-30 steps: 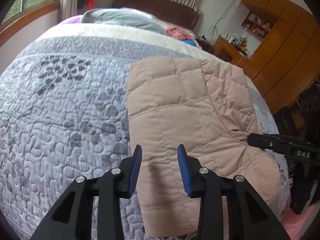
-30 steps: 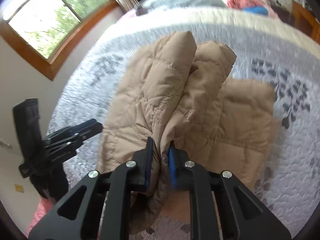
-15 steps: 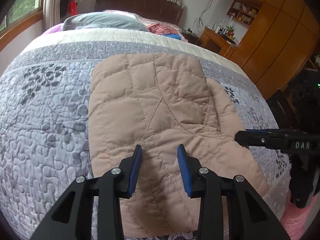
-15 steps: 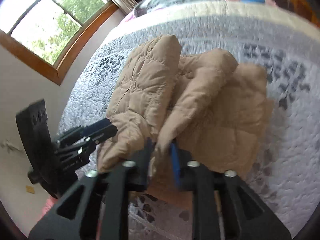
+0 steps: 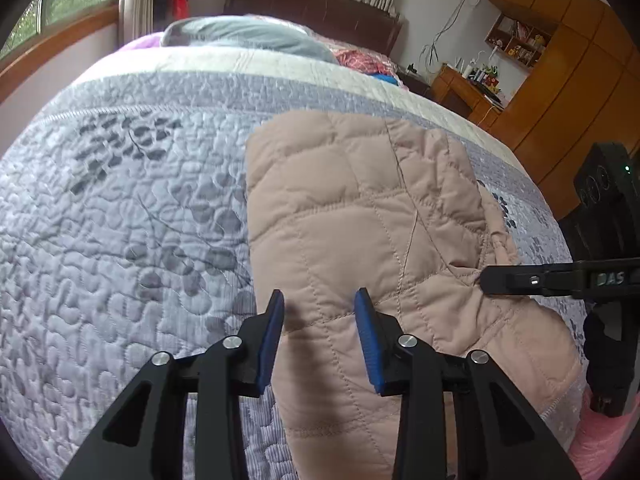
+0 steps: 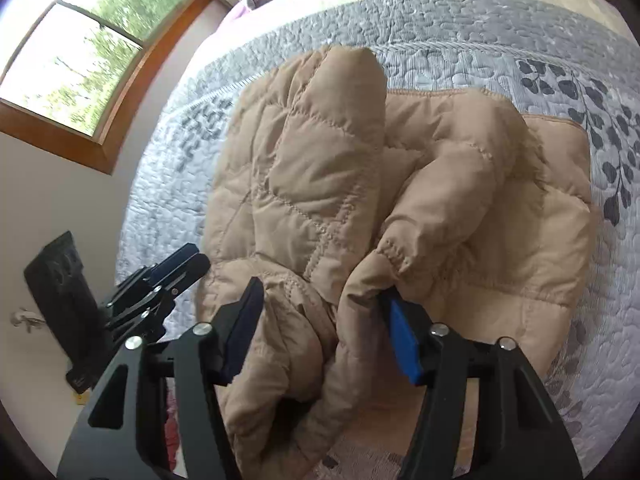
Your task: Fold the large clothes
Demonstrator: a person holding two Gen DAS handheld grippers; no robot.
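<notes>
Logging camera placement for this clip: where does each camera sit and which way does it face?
Left wrist: on the left gripper, looking down over the jacket towards the headboard; right gripper at right edge.
Right wrist: on the right gripper, jaws opening around jacket folds, facing the window; left gripper at left.
Shared: jacket, bedspread, both grippers.

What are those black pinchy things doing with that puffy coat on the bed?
A person is folding a tan quilted jacket on the bed's grey quilt, using two handheld grippers. The right gripper has bunched jacket fabric between its jaws, which are opening to let it go. The left gripper is open and empty, above the jacket's near edge.
</notes>
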